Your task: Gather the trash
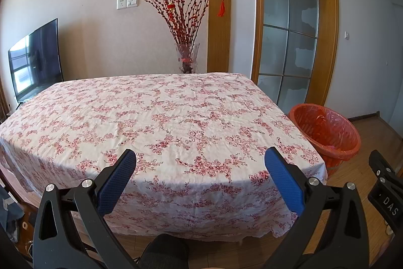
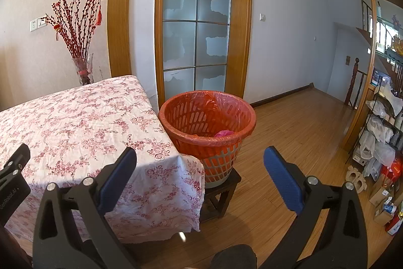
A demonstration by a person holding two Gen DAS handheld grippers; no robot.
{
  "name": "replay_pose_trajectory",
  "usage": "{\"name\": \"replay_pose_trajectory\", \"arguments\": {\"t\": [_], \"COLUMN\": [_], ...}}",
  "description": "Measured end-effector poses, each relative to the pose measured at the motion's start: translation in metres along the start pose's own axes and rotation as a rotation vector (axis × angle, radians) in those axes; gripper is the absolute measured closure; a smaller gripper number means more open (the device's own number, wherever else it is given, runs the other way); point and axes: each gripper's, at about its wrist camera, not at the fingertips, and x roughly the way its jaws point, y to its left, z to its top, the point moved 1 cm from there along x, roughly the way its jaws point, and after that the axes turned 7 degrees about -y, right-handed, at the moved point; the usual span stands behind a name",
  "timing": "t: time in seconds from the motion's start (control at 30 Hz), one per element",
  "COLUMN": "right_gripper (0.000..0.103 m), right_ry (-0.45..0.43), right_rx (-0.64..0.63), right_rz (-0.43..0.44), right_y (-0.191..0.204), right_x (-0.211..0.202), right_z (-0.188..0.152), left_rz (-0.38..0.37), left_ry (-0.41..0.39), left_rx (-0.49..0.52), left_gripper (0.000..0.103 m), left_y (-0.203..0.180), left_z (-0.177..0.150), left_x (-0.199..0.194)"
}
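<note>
Floral tablecloth [image 1: 161, 117] showed no trash. Red-lined bin [image 2: 206, 127] stood right of it, nearest the right gripper [image 2: 200, 168]. Both it and the left gripper [image 1: 200, 168] were spread apart, empty.

Spread tongs [image 1: 200, 160] above tablecloth [image 1: 161, 117]

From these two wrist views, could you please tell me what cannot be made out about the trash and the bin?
- Bin contents: in the right wrist view the near rim of the trash bin hides all but a pink scrap.
- Bin in the left wrist view: the tablecloth edge cuts off its base.
- Floor under the table: hidden by the cloth in both views.
- Shelf items: too small and warped at the right wrist view's edge.
</note>
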Motion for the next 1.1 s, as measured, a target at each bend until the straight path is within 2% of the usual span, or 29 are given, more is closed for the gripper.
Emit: {"name": "replay_pose_trajectory", "arguments": {"t": [1.1], "right_gripper": [0.004], "right_ry": [0.0], "right_rx": [-0.002], "right_rz": [-0.001], "right_y": [0.001], "right_x": [-0.0006], "right_z": [0.0008], "left_rz": [-0.004], "left_ry": [0.018], "left_rx": [-0.008], "left_gripper": [0.003], "left_y": [-0.0002], "left_z": [-0.0039], "left_x": [0.0031]}}
